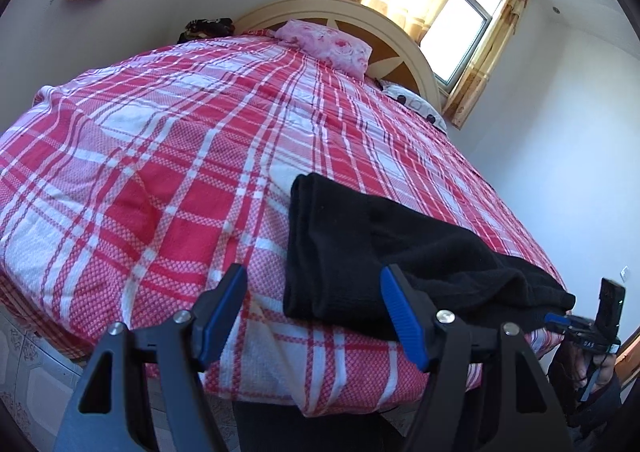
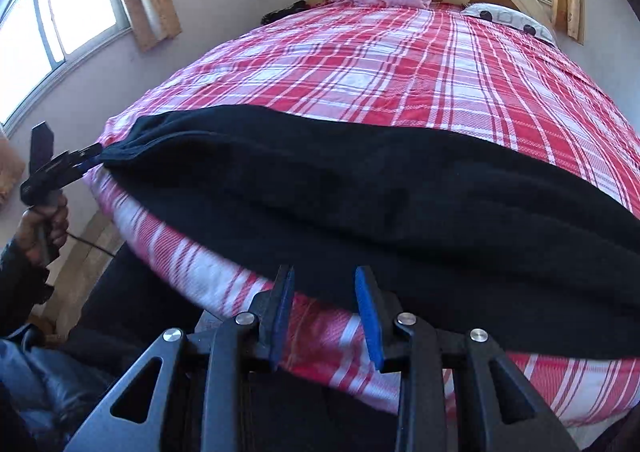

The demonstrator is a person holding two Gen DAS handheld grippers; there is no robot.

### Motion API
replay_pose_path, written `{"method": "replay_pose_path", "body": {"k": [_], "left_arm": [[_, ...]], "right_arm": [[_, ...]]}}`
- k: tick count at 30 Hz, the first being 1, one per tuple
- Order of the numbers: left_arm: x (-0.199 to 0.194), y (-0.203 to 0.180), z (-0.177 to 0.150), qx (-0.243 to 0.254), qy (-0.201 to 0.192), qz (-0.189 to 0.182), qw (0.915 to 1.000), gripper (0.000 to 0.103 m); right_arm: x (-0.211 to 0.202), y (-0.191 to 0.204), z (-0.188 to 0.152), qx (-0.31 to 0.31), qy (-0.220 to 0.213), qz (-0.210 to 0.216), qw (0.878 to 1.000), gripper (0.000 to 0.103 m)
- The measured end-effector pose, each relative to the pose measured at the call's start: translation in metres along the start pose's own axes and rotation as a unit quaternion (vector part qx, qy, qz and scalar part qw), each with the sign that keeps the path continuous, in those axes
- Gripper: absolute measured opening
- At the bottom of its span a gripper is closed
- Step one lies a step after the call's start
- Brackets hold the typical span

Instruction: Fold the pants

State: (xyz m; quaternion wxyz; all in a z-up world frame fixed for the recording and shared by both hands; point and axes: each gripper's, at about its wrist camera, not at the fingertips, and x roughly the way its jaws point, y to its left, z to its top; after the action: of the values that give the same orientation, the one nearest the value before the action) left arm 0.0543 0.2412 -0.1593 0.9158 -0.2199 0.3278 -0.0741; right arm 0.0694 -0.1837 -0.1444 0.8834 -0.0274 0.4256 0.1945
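Note:
Black pants (image 1: pixel 384 252) lie folded lengthwise along the near edge of a bed with a red-and-white plaid cover (image 1: pixel 180 155). My left gripper (image 1: pixel 312 288) is open at the pants' left end, its right finger over the fabric. In the right wrist view the pants (image 2: pixel 360 195) stretch across the bed edge, and the left gripper (image 2: pixel 86 157) touches the pants' far left tip. My right gripper (image 2: pixel 324 290) is open, with the pants' lower edge just in front of its fingertips. In the left wrist view the right gripper (image 1: pixel 560 320) is at the pants' right end.
A pink floral pillow (image 1: pixel 328 45) and a white patterned pillow (image 1: pixel 416 103) lie at the wooden headboard (image 1: pixel 404 47). Curtained windows (image 1: pixel 460 23) are behind the bed. A dark bundle (image 1: pixel 206 27) sits at the far left corner. Tiled floor (image 1: pixel 32 368) is below.

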Motion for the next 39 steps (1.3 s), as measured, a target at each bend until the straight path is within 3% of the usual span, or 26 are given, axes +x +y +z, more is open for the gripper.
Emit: {"method": "replay_pose_path", "body": {"k": [3,6,12,14,15,16,18,22,24,27,30,32,34,35,37,39], "left_arm": [[-0.005,-0.007,-0.004,0.006,0.007,-0.004,1.0,0.072],[-0.01,-0.014,-0.007,0.006,0.016,-0.015,0.9997,0.072],[-0.008,-0.018,-0.02,-0.019,0.045,-0.055,0.9973,0.072],[-0.001,-0.018,-0.023,-0.025,0.053,-0.059,0.9965,0.072],[0.001,-0.018,-0.023,-0.028,0.055,-0.06,0.9963,0.072],[0.003,-0.017,-0.023,-0.033,0.053,-0.066,0.9959,0.072],[0.003,-0.017,-0.02,-0.041,0.046,-0.07,0.9956,0.072],[0.0,-0.015,-0.008,-0.059,0.031,-0.086,0.9941,0.072],[0.001,-0.016,-0.003,-0.057,0.027,-0.076,0.9951,0.072],[0.004,-0.016,0.002,-0.056,0.031,-0.059,0.9962,0.067],[0.007,-0.014,0.006,-0.059,0.028,-0.058,0.9962,0.066],[0.01,-0.013,0.008,-0.058,0.027,-0.057,0.9963,0.066],[0.013,-0.013,0.009,-0.05,0.028,-0.048,0.9972,0.058],[0.015,-0.013,0.01,-0.046,0.029,-0.043,0.9976,0.054],[0.019,-0.01,0.012,-0.046,0.029,-0.04,0.9977,0.049],[0.021,-0.008,0.014,-0.05,0.03,-0.046,0.9972,0.034]], "right_arm": [[-0.014,0.019,0.007,-0.041,-0.044,-0.004,0.998,0.035],[-0.009,0.031,0.036,-0.09,-0.075,-0.024,0.993,0.04],[0.052,0.026,0.065,-0.111,-0.009,-0.006,0.994,0.041],[0.06,0.024,0.06,-0.101,0.0,-0.004,0.995,0.041],[0.06,0.023,0.055,-0.094,0.002,0.003,0.996,0.036],[0.058,0.024,0.048,-0.09,0.003,0.01,0.996,0.025],[0.052,0.032,0.036,-0.1,0.0,0.013,0.995,0.02],[0.041,0.056,0.009,-0.136,0.006,0.021,0.99,0.019],[0.043,0.064,0.001,-0.144,0.015,0.023,0.989,0.02],[0.036,0.07,0.004,-0.153,-0.008,0.003,0.988,0.02],[0.026,0.066,0.022,-0.158,-0.041,-0.035,0.986,0.026],[0.026,0.064,0.033,-0.168,-0.047,-0.036,0.984,0.032],[0.034,0.062,0.045,-0.18,-0.041,-0.023,0.983,0.049],[0.039,0.061,0.049,-0.184,-0.033,-0.021,0.982,0.052],[0.05,0.06,0.056,-0.197,-0.024,-0.027,0.98,0.053],[0.056,0.057,0.059,-0.2,-0.011,-0.006,0.98,0.052]]}}
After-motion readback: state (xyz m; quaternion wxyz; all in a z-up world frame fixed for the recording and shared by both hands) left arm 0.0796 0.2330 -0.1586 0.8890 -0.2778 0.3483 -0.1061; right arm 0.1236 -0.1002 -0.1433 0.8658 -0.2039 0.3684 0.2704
